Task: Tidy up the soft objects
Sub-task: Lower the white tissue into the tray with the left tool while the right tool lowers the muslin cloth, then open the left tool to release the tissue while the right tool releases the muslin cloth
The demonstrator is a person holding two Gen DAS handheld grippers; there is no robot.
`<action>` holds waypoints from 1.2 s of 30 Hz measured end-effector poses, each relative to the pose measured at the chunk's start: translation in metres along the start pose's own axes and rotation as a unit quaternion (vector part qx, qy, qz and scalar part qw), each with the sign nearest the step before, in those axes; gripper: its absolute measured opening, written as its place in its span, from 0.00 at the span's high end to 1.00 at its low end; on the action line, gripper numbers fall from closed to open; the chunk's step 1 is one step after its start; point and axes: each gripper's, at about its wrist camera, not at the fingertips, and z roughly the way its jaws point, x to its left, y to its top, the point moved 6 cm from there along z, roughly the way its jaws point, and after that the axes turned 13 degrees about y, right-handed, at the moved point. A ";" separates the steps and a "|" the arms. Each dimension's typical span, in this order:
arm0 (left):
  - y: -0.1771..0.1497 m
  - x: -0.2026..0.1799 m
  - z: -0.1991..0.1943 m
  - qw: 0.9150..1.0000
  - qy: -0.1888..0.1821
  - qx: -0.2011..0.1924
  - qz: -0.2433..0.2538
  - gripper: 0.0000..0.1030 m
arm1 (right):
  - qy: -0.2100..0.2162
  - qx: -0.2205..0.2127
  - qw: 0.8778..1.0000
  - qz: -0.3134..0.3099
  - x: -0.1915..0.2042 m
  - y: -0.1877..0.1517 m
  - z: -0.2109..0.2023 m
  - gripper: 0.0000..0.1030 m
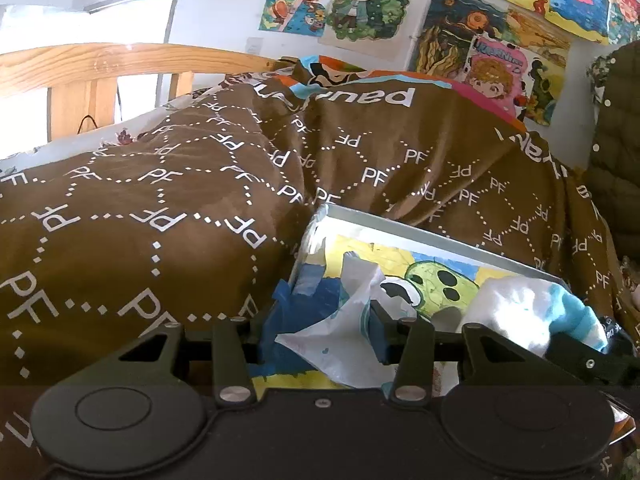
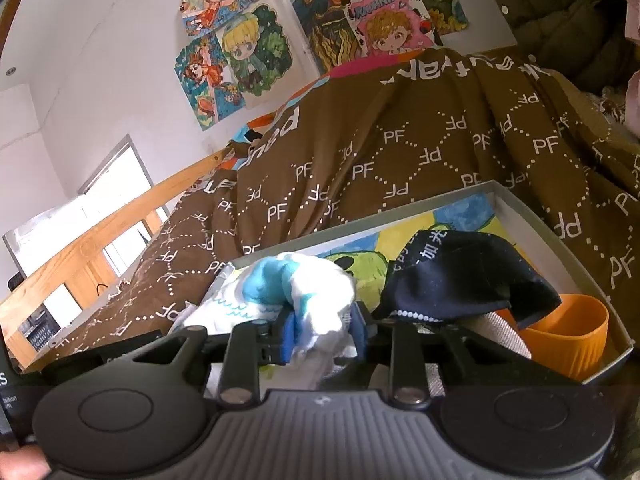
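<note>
A shallow grey box (image 1: 400,229) with a colourful drawing inside lies on the brown blanket. My left gripper (image 1: 324,338) is shut on a white plastic wrapper (image 1: 344,332) over the box's left part. My right gripper (image 2: 320,332) is shut on a white and blue sock (image 2: 316,300), held over the box (image 2: 532,216); the sock also shows in the left wrist view (image 1: 532,312). A black cloth with white characters (image 2: 464,276) lies in the box to the right of the sock.
An orange cup (image 2: 568,336) stands in the box's right corner. The brown "PF" blanket (image 1: 160,208) covers the bed. A wooden bed rail (image 1: 100,64) runs at the left. Drawings (image 1: 368,4) hang on the wall. A dark green jacket (image 1: 616,128) hangs at the right.
</note>
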 end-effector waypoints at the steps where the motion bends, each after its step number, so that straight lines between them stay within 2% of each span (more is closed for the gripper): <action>1: 0.000 -0.001 0.000 1.000 -0.001 0.001 0.001 0.53 | 0.000 0.000 1.000 0.002 0.000 0.000 0.000 0.68; 13: -0.002 -0.002 0.000 1.000 -0.004 0.007 0.003 0.52 | -0.005 0.010 1.000 -0.002 -0.002 -0.001 0.002 0.56; 19: -0.003 0.000 -0.003 1.000 -0.005 0.010 -0.007 0.48 | -0.009 0.015 1.000 -0.012 0.002 0.000 0.002 0.51; 29: 0.001 0.006 -0.020 1.000 -0.005 0.011 -0.011 0.32 | -0.014 0.020 0.999 -0.035 0.008 0.003 -0.003 0.38; 36: 0.012 0.011 -0.042 1.000 -0.006 -0.004 -0.009 0.20 | -0.015 0.004 0.999 -0.050 0.019 0.014 -0.019 0.19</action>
